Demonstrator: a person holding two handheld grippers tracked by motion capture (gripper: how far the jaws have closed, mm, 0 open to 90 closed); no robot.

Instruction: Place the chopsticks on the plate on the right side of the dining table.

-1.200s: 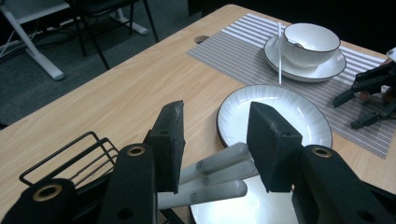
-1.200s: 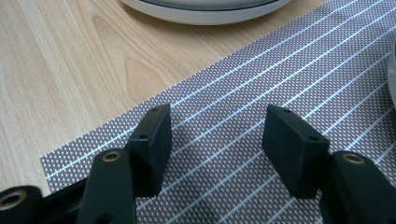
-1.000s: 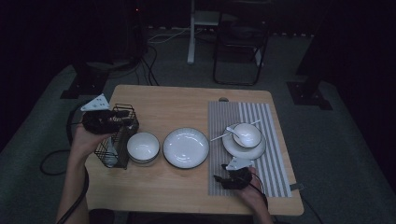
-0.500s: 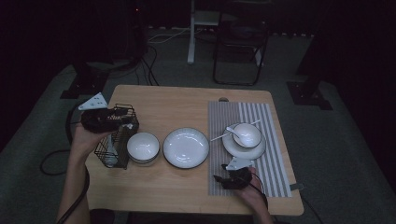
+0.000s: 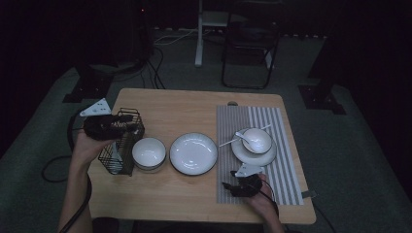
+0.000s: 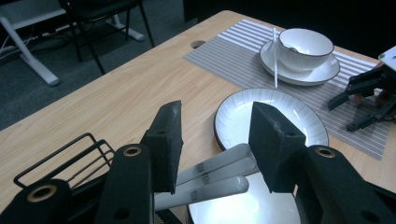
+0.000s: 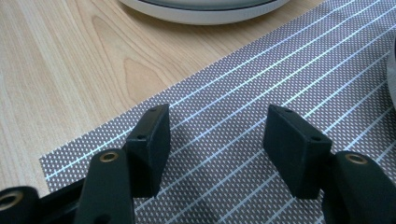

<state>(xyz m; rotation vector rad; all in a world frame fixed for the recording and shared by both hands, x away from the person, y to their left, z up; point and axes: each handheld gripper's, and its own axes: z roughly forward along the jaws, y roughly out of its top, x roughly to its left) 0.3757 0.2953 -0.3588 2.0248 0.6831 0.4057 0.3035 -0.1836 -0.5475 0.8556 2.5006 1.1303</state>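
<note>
- Dark floor with cables and a chair (image 5: 250,43) surrounded a wooden table (image 5: 189,104), which carried a striped mat (image 5: 284,160) on its right half.
- At the table's left edge stood a black wire rack (image 5: 121,145), with white spoon handles (image 6: 210,179) sticking out of it toward the middle.
- Beside the rack sat a small white bowl (image 5: 148,152), then a wide plate (image 5: 193,153), and on the mat a saucer (image 5: 253,154) bearing a second bowl (image 5: 257,140) with a spoon (image 5: 242,137) in it.
- Over the rack hovered the left gripper (image 6: 215,140); its jaws had just been opening, and they stood apart on either side of the spoon handles without pressing them.
- Low over the mat's near left corner rested the right gripper (image 7: 215,140), jaws apart, nothing between them.
</note>
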